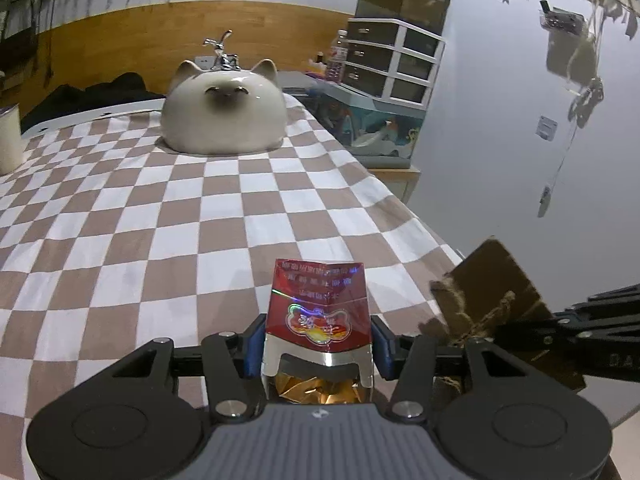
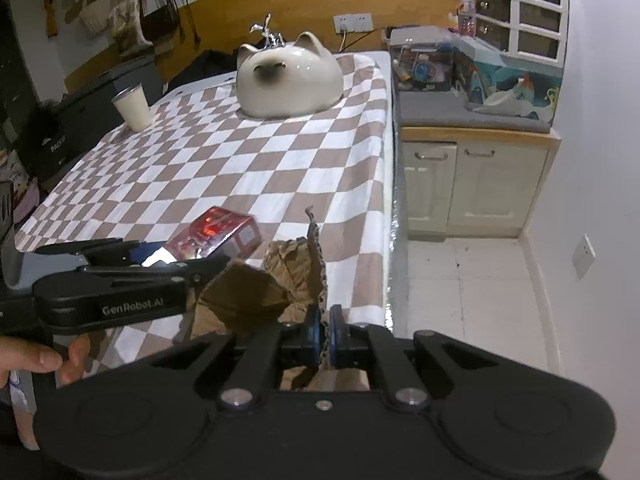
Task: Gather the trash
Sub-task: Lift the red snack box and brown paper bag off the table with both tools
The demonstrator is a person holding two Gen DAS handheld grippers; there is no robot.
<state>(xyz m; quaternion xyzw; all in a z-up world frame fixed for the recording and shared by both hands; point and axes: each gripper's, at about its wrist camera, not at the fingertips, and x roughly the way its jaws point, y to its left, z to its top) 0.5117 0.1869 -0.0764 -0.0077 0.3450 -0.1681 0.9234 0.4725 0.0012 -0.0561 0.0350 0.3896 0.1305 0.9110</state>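
Note:
My left gripper (image 1: 318, 354) is shut on a red cigarette pack (image 1: 320, 308) with gold foil at its open end, held just above the checkered tablecloth (image 1: 168, 216). The pack also shows in the right wrist view (image 2: 216, 232), with the left gripper (image 2: 160, 260) beside it. My right gripper (image 2: 325, 334) is shut on torn brown cardboard (image 2: 292, 268), near the table's right front edge. The cardboard also shows in the left wrist view (image 1: 488, 292), to the right of the pack, with the right gripper's arm (image 1: 580, 320) behind it.
A cat-shaped ceramic basin (image 1: 224, 116) with a chrome tap stands at the table's far end. A white cup (image 2: 132, 106) stands at the far left. A cabinet (image 2: 472, 184) with a fish tank and drawers is to the right, with tiled floor (image 2: 460, 280) beside the table.

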